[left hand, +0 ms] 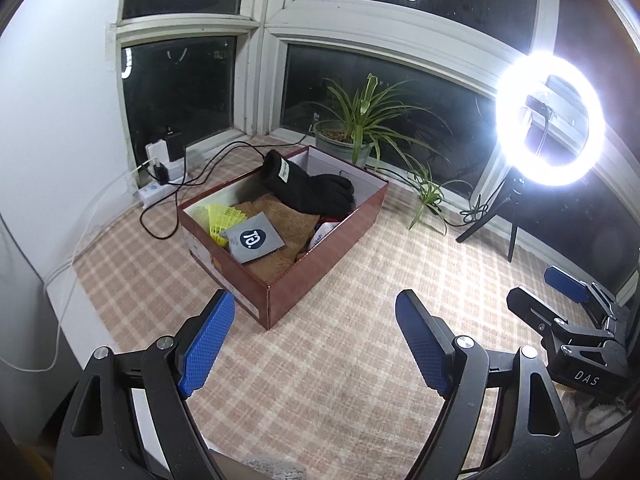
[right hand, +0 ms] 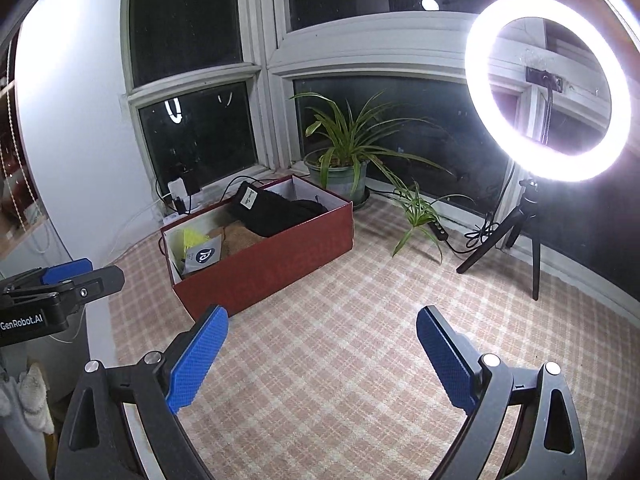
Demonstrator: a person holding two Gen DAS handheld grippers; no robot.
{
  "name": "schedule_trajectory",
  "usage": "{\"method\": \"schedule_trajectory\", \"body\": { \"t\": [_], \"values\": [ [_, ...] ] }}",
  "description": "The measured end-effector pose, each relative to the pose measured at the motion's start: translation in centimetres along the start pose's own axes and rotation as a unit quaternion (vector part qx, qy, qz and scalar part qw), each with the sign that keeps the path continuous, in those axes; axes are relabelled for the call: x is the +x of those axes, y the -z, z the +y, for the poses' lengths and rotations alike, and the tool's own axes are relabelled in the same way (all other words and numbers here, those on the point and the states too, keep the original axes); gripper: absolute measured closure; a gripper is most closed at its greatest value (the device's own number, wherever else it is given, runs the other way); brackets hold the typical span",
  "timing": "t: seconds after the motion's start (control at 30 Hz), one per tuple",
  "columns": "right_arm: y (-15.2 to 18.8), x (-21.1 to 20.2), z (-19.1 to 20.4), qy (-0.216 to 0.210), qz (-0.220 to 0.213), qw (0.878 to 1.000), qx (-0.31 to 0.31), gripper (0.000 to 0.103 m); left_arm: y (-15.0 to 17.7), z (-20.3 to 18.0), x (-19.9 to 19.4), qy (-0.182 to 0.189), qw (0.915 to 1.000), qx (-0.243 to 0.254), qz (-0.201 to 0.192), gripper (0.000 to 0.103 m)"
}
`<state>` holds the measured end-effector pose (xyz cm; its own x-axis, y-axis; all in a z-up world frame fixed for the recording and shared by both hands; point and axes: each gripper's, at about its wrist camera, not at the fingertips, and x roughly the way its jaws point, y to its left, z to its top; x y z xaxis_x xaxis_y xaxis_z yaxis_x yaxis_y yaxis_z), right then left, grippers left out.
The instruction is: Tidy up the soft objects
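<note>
A dark red cardboard box (left hand: 320, 264) (right hand: 280, 264) stands open on the checked cloth. Inside lie black gloves (left hand: 312, 190) (right hand: 276, 210), a brown knitted cloth (left hand: 288, 224) (right hand: 240, 236), a grey pouch (left hand: 252, 242) (right hand: 202, 258) and a yellow mesh item (left hand: 222, 216) (right hand: 190, 238). My left gripper (left hand: 316, 320) is open and empty, held above the cloth just in front of the box corner. My right gripper (right hand: 322, 340) is open and empty, to the right of the box's near side. The right gripper also shows at the right edge of the left wrist view (left hand: 560, 292).
A potted plant (left hand: 352, 128) (right hand: 344, 160) stands behind the box by the window. A lit ring light on a tripod (left hand: 550, 120) (right hand: 548, 88) stands at the right. A power strip with cables (left hand: 160, 176) (right hand: 178, 198) lies at the back left.
</note>
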<state>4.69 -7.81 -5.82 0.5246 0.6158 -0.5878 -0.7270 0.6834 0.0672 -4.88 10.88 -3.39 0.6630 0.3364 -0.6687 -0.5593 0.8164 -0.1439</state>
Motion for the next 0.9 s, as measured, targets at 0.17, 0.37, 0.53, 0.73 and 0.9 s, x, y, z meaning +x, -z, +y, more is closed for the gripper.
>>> {"method": "schedule_trajectory", "body": {
  "t": [0.17,0.37,0.53,0.73,0.9],
  "values": [
    [0.16,-0.01,-0.01,-0.001,0.001,1.0,0.007,0.01,-0.01,-0.09,-0.03,0.001,1.0,0.001,0.0,0.02],
    [0.34,0.1,-0.13,0.0,0.004,1.0,0.012,0.01,-0.21,-0.27,-0.06,0.002,1.0,0.004,-0.002,0.021],
    [0.45,0.11,-0.36,0.002,0.004,1.0,0.012,0.01,-0.28,-0.37,-0.01,0.001,1.0,0.004,-0.002,0.02],
    [0.62,0.33,-0.31,0.001,0.008,1.0,0.013,0.01,-0.27,-0.35,-0.01,0.002,1.0,0.003,-0.003,0.02],
    [0.68,0.31,-0.09,0.001,0.007,1.0,0.011,0.01,-0.3,-0.28,0.03,0.002,1.0,0.003,-0.003,0.02]
  ]
}}
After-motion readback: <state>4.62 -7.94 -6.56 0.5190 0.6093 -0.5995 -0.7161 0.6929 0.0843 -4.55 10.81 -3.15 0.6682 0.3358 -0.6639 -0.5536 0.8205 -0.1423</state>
